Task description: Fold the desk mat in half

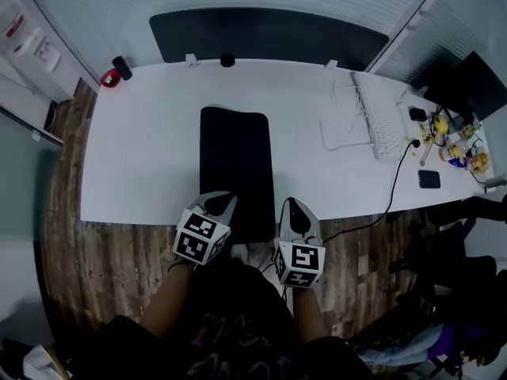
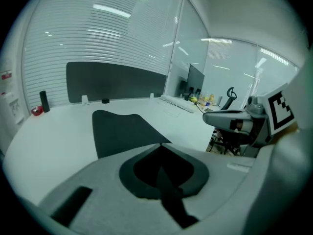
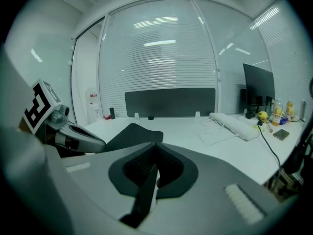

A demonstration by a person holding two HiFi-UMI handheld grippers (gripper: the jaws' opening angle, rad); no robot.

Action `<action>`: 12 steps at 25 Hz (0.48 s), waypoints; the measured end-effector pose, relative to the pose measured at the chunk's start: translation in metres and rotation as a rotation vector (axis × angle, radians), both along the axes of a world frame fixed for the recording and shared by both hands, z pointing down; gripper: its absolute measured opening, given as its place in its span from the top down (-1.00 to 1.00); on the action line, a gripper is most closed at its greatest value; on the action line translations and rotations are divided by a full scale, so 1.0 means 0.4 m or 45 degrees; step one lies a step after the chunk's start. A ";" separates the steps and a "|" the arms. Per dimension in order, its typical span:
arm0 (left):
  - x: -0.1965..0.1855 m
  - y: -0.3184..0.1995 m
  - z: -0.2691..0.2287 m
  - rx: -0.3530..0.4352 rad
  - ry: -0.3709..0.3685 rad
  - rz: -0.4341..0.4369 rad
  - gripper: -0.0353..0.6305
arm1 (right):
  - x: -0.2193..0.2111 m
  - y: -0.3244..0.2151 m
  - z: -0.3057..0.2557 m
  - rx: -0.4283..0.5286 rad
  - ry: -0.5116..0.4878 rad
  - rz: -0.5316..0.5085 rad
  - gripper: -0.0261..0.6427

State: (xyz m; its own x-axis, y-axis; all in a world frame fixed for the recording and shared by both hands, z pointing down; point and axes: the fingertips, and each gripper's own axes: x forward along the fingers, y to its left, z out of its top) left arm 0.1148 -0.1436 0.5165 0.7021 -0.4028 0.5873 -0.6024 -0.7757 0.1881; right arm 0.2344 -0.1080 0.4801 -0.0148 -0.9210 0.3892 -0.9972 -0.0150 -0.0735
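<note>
Desk mat (image 1: 235, 165): black, rounded corners, lying lengthwise on the white desk (image 1: 142, 149), its long sides running away from the person and its near end at the desk's front edge. Both near corners are covered by the grippers in the head view. In each gripper view the pinched part shows only as a dark strip inside the jaws' hollow. How far the near end stands off the desk cannot be made out.

Left gripper (image 1: 218, 203) and right gripper (image 1: 293, 206): each has its jaws closed on a near corner of the mat. They sit side by side, pointing away from the person and tilted downward, marker cubes toward the head camera. The forearms enter from the frame's bottom.

Surroundings: a keyboard (image 1: 379, 117) to the right and a dark partition panel (image 1: 269, 34) behind the desk. The small items at the desk's right end are too small to identify.
</note>
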 end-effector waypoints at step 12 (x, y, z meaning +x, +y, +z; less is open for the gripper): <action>-0.270 -0.061 -0.021 0.056 0.006 -0.372 0.90 | -0.237 -0.124 -0.005 -0.014 -0.007 -0.351 0.90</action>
State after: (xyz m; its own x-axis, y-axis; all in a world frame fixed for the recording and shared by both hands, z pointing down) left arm 0.0069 -0.1681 0.5080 0.5552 -0.6131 0.5621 -0.8007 -0.5769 0.1617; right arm 0.1396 -0.1576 0.4780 -0.2666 -0.8774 0.3988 -0.9633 0.2563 -0.0800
